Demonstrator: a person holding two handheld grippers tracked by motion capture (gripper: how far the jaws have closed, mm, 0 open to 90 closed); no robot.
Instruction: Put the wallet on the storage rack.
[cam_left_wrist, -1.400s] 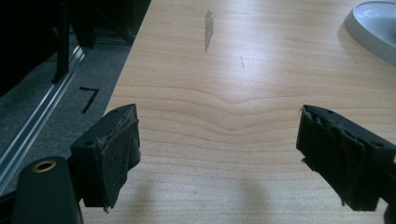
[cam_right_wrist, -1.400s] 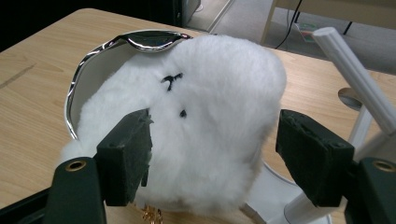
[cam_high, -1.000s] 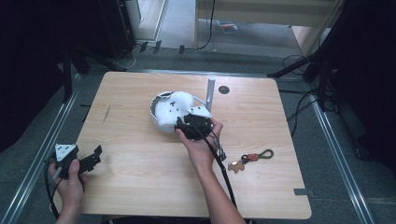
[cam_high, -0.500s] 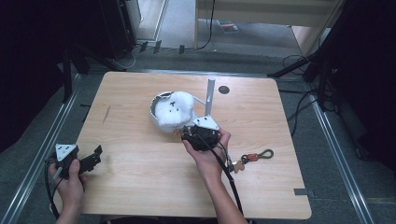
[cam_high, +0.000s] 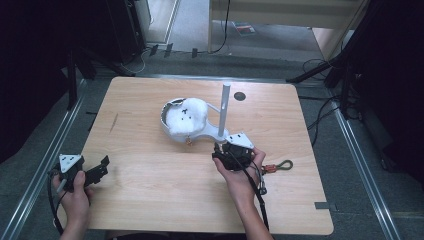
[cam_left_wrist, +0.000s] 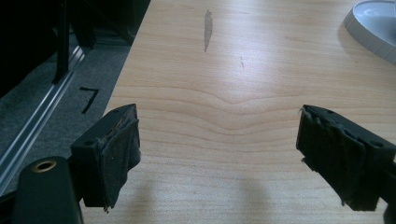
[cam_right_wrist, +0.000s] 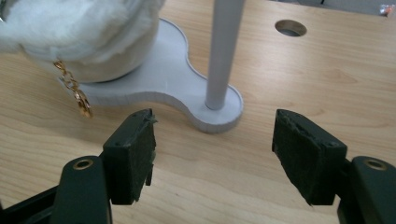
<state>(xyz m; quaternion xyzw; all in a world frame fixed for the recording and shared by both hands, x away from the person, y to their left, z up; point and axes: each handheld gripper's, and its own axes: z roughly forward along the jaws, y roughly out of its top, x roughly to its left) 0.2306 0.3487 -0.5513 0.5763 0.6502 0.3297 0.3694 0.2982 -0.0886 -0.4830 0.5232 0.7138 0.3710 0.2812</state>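
Right gripper (cam_right_wrist: 212, 158) jaws parted, empty; white stand base (cam_right_wrist: 205, 109) just ahead. Left gripper (cam_left_wrist: 217, 154) jaws wide, empty, over table (cam_left_wrist: 224, 70).

My right gripper (cam_right_wrist: 212, 156) has 2 matt black pads, rough and frayed. Before it, a fluffy white plush (cam_right_wrist: 79, 32) with a shiny gold chain (cam_right_wrist: 74, 91) sits on smooth matt white plastic (the stand (cam_right_wrist: 187, 93)) over pale grainy wooden table (cam_right_wrist: 327, 79).

Pale wooden table (cam_high: 150, 200) with a round dark hole (cam_high: 240, 96) near the far edge and a dark streak (cam_high: 114, 122) toward the left side. Green-looped keyring (cam_high: 280, 166) lying toward the right edge; grey strip (cam_high: 322, 205) at the near right corner. Metal rail (cam_high: 35, 185) and black cables (cam_high: 320, 65) on the grey floor.
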